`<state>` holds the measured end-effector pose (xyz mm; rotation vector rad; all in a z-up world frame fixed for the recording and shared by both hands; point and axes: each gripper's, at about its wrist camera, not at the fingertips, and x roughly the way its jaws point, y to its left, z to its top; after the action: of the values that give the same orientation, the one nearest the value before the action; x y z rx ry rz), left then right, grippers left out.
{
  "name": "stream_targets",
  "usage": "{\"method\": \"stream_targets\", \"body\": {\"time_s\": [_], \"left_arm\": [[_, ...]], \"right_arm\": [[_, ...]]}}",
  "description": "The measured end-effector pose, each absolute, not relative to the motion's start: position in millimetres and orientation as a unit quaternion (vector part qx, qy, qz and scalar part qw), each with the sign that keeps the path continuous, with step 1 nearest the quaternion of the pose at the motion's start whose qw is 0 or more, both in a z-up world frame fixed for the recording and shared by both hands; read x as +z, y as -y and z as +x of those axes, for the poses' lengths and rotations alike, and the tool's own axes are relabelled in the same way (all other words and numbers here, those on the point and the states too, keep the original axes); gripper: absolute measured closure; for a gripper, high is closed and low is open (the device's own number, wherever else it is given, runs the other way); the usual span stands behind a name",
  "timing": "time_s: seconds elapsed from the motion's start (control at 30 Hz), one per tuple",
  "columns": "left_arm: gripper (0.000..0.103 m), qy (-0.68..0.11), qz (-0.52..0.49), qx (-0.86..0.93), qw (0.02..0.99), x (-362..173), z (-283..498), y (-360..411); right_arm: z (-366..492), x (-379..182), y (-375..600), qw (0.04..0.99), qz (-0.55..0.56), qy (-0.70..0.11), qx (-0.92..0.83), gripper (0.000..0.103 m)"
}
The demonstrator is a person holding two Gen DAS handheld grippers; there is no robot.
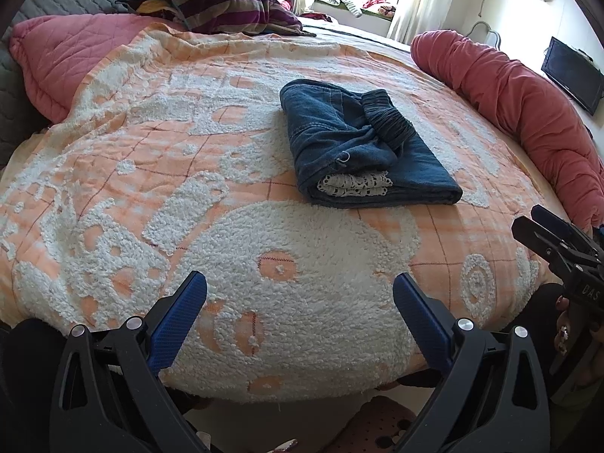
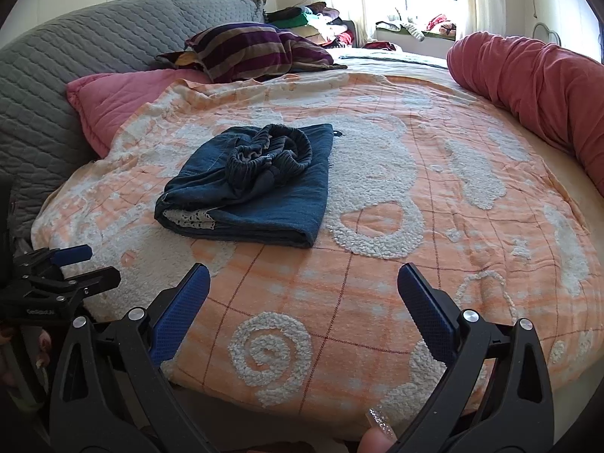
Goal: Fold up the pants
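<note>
Dark blue denim pants (image 1: 362,143) lie folded in a compact bundle on the bed, the elastic waistband bunched on top and white lace trim showing at the near edge. They also show in the right wrist view (image 2: 253,188). My left gripper (image 1: 300,287) is open and empty above the bed's near edge, well short of the pants. My right gripper (image 2: 304,275) is open and empty, also short of the pants, which lie ahead and to its left. Each gripper shows at the edge of the other's view: the right (image 1: 547,238), the left (image 2: 68,268).
An orange and white tufted blanket (image 1: 264,264) covers the round bed. A pink quilt (image 1: 60,53) and striped pillow (image 1: 222,3) lie at the back left, a rolled red quilt (image 1: 521,102) along the right edge, a grey padded headboard (image 2: 75,56) behind.
</note>
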<state>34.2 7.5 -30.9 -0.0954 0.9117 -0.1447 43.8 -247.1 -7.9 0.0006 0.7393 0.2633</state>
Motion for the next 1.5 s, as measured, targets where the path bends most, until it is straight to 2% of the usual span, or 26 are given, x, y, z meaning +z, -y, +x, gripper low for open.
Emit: {"method": "stream_targets", "body": {"time_s": [1.5], "left_arm": [[0.004, -0.433, -0.040, -0.064, 0.898, -25.3, 33.9, -8.3]], "right_arm": [[43.9, -10.0, 245.9, 0.924, -0.001, -0.360, 0.127, 0.009]]}}
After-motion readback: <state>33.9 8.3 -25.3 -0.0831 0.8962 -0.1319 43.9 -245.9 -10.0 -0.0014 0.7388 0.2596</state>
